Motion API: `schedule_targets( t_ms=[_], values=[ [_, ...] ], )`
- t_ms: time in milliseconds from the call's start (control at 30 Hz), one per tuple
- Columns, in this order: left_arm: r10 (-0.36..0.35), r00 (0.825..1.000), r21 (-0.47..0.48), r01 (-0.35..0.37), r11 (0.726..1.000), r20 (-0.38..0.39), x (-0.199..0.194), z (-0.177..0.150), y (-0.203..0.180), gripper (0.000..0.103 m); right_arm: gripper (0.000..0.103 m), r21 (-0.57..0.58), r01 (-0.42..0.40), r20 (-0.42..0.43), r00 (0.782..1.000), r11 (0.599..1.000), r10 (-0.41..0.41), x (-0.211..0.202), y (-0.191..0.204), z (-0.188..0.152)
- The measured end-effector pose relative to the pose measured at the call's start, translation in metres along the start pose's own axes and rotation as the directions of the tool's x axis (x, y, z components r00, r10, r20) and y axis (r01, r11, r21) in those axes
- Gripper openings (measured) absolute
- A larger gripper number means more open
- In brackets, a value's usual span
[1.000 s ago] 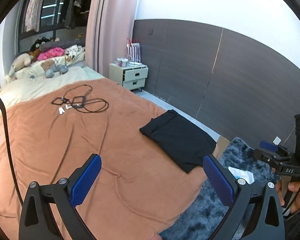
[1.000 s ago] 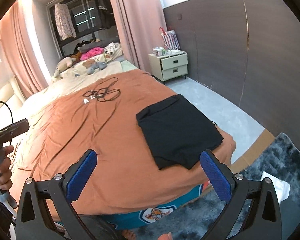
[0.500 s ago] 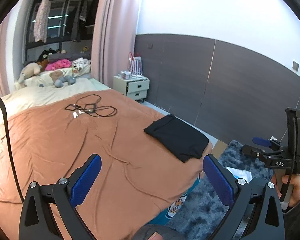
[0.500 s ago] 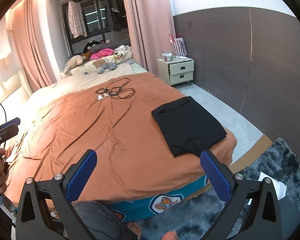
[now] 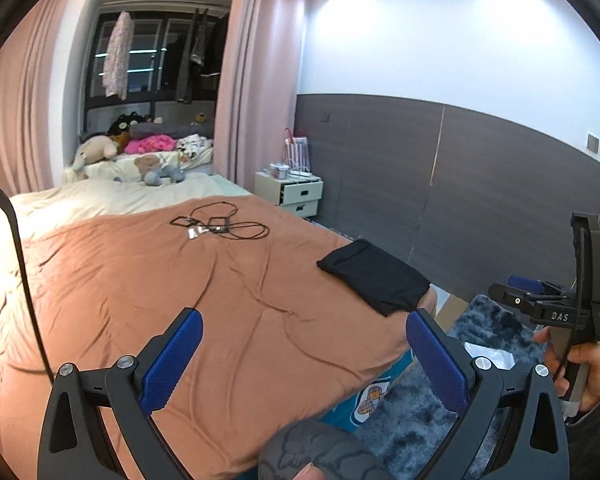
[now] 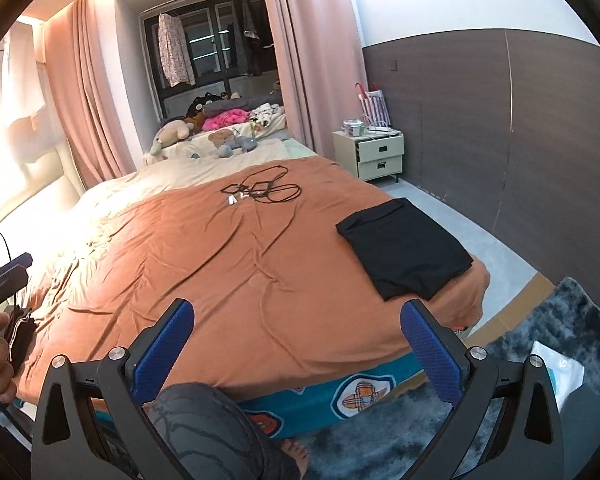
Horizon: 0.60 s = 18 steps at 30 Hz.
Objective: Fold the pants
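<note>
Pants (image 6: 406, 250): black, matte, soft knit-looking cloth, folded to a flat rough rectangle w/ a doubled band at the far end; they lie on the bed's right near corner, one edge close to the drop-off. Bedspread (image 6: 228, 264) is rust-orange, thin, smooth fabric w/ shallow creases running across it; cream sheet beyond it toward the head end. Below the spread, a teal mattress side w/ shield-shaped plaid badges (image 6: 360, 396). Tangle of thin black cable (image 6: 266, 190) w/ two small white bits lies mid-bed, well apart from the pants. Floor by the bed: shaggy dark blue-grey rug (image 6: 548, 328), deep pile. Cream two-drawer nightstand (image 6: 378, 152) against a dark wood-grain panel wall; pink curtains, plush toys at the far end. Left gripper (image 5: 302, 356): black plastic frame, blue ribbed pads, jaws spread wide, nothing between them; held off the bed's near edge, pants ahead and to its right, not touching. Right gripper (image 6: 298, 340): same build, jaws also wide apart and empty, held above the foot of the bed; pants lie ahead-right, just beyond its right pad (image 6: 432, 354) in view, no contact. Person's knee in grey patterned cloth (image 6: 204, 420) and a bare foot show below the right gripper.
</note>
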<state>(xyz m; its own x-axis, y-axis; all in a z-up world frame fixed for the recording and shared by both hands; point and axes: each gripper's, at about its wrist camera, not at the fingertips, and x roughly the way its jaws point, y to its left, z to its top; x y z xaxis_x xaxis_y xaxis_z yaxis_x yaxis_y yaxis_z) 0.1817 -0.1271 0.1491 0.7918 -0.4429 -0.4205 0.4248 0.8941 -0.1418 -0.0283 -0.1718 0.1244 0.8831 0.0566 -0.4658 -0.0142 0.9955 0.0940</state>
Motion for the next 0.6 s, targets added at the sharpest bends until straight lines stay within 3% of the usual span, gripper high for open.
schedule_targets(
  t_ms=[600],
  values=[
    [0.135, 0.991, -0.07, -0.135, 0.988, -0.009, -0.071, -0.079, 0.021, 0.103, 0.103, 0.035, 0.016, -0.013, 1.0, 0.999, -0.016, -0.009, 0.036, -0.061]
  ],
)
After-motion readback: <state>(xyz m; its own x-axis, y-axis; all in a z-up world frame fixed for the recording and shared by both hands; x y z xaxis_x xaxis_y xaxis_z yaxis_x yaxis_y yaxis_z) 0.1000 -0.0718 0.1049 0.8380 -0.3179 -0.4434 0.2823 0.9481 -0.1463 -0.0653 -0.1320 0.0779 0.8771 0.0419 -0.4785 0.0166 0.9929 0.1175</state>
